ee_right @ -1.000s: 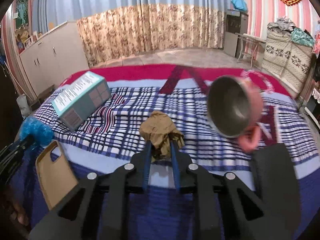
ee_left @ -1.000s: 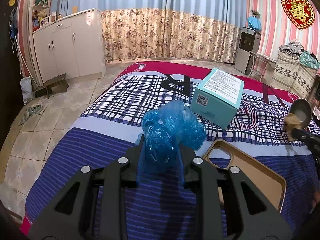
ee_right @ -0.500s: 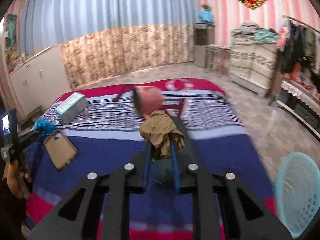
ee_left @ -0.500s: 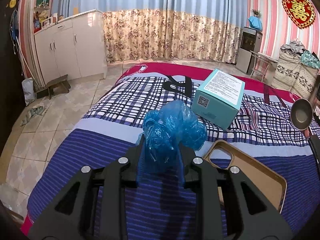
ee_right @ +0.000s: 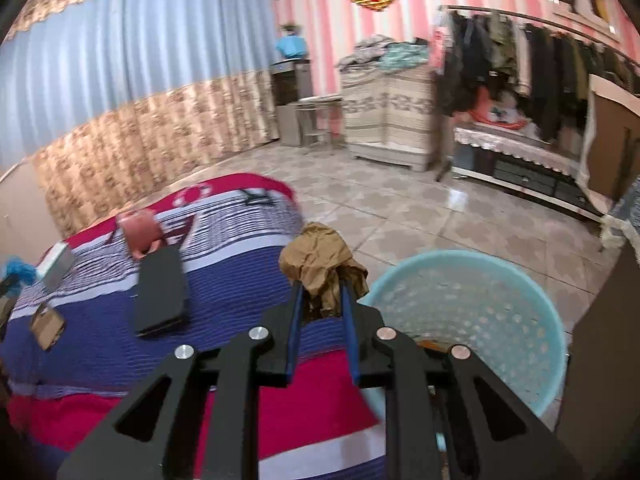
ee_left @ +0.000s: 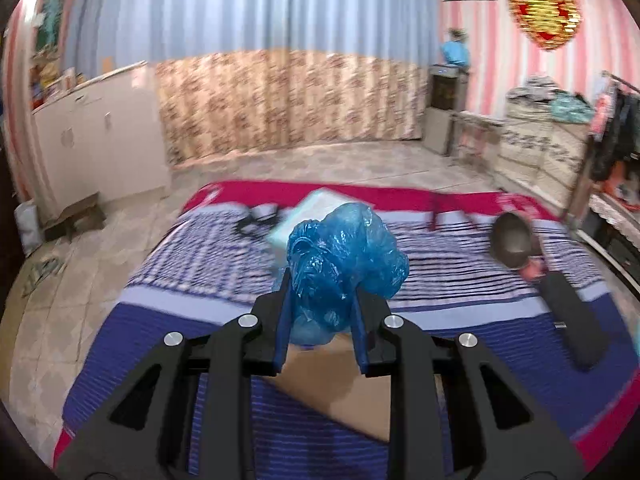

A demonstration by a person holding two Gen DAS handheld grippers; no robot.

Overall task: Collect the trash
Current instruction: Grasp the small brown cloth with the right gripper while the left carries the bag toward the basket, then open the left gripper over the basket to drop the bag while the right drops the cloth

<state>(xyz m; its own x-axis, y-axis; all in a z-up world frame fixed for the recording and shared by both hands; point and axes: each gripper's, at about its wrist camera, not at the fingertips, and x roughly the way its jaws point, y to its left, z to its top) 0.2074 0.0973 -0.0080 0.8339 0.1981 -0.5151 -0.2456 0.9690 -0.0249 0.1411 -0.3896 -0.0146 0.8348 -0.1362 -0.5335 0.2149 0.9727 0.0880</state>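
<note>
My left gripper (ee_left: 320, 280) is shut on a crumpled blue plastic bag (ee_left: 340, 256) and holds it above the striped bed (ee_left: 168, 320). My right gripper (ee_right: 322, 284) is shut on a crumpled brown paper wad (ee_right: 320, 256), held over the bed's right edge, beside a light blue perforated waste basket (ee_right: 480, 312) on the floor. The blue bag also shows far left in the right wrist view (ee_right: 18, 272).
On the bed lie a tan tray (ee_left: 340, 392), a teal box (ee_left: 316, 208), a pink cup with a dark inside (ee_left: 514, 240) and a flat black object (ee_left: 572, 324). Tiled floor (ee_right: 400, 216) surrounds the bed. A clothes rack (ee_right: 520, 64) stands at the right wall.
My right gripper has swung right with the brown wad, from over the bed to beside the blue basket. My left gripper has turned right and risen with the blue bag.
</note>
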